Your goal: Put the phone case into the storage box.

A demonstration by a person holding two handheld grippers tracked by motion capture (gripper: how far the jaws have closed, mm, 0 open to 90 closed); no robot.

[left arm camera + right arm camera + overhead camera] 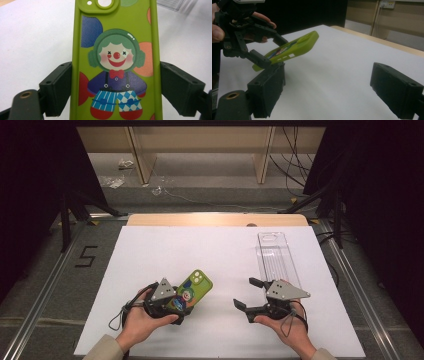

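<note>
- On the near part of the white-covered surface (220,260), left of the middle, the left hand-held gripper (186,306) is clamped on a lime-green rubbery phone case printed with a cartoon clown (192,289); in the left gripper view its two black jaws press the case (116,60) on both long edges.
- In the right gripper view the case (294,48) is lifted off the surface and tilted, its camera-hole end higher and pointing away from the left hand-held gripper (265,51).
- The right hand-held gripper (246,292) stands open with nothing between its jaws, well apart from the case, with bare white surface between the two.
- A clear, long rectangular plastic tray (275,257) lies on the right side, its near end just beside the right hand-held gripper and its far end near the surface's back edge.
- The far left and middle of the surface are free; a strip of light wood shows along the back edge.
- The case's lower end is cut off by the frame in the left gripper view, and in the high view that end is hidden by the gripper's grey plate.
- The tray's near end is covered by the right hand-held gripper, and whether the tray holds anything is hard to make out.
</note>
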